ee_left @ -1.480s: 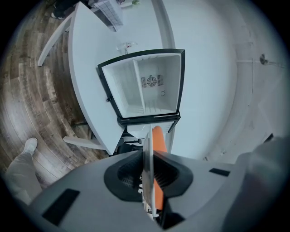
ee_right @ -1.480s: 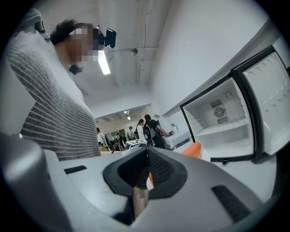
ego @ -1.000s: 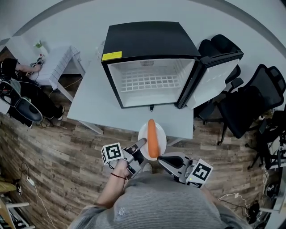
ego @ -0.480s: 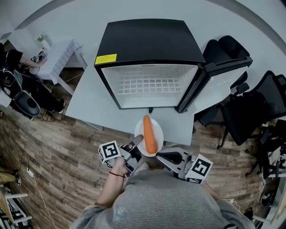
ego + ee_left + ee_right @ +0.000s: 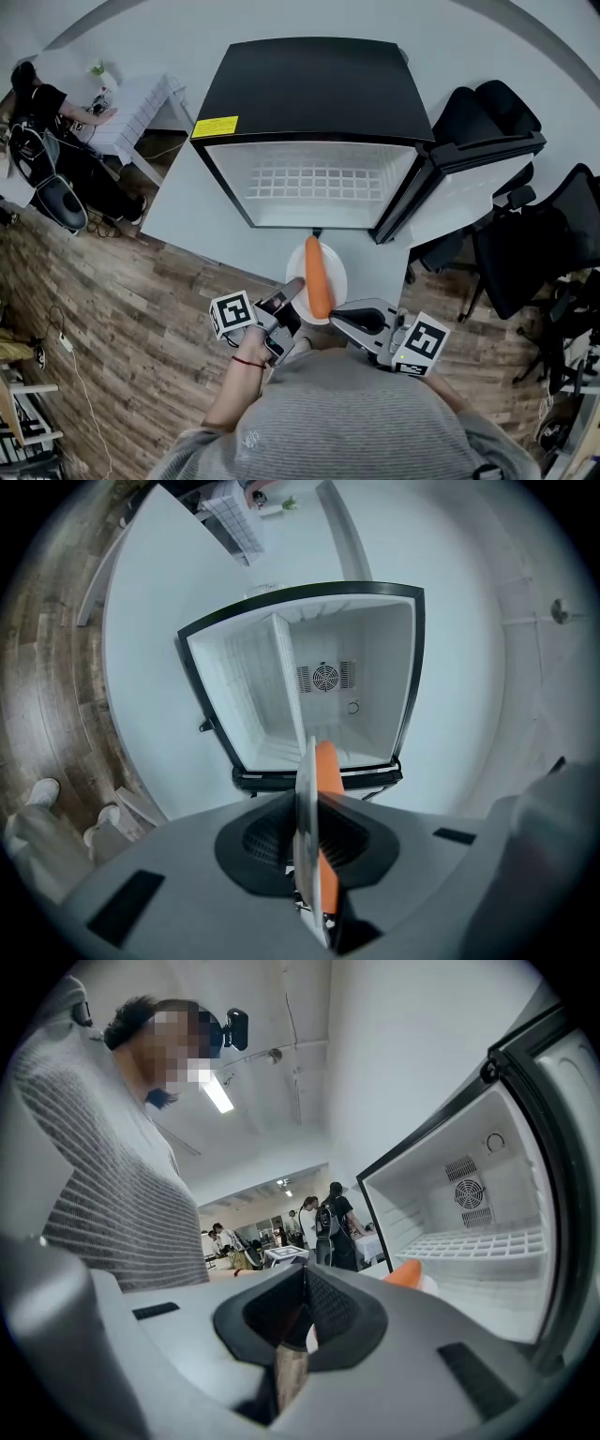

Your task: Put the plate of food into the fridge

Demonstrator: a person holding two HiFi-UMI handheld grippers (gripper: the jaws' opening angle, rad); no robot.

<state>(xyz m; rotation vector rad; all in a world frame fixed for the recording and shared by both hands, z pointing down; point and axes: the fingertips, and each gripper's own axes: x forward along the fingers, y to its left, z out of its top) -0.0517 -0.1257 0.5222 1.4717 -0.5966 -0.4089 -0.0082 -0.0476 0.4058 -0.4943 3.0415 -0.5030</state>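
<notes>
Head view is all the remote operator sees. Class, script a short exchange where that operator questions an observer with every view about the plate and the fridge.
Operator: Is the left gripper really clamping the plate?
Observer: Yes. In the left gripper view its jaws are shut on the plate's rim, which shows edge-on between the pads.
Operator: What is on the back wall of the fridge?
Observer: A round fan grille, visible in both gripper views.
</notes>
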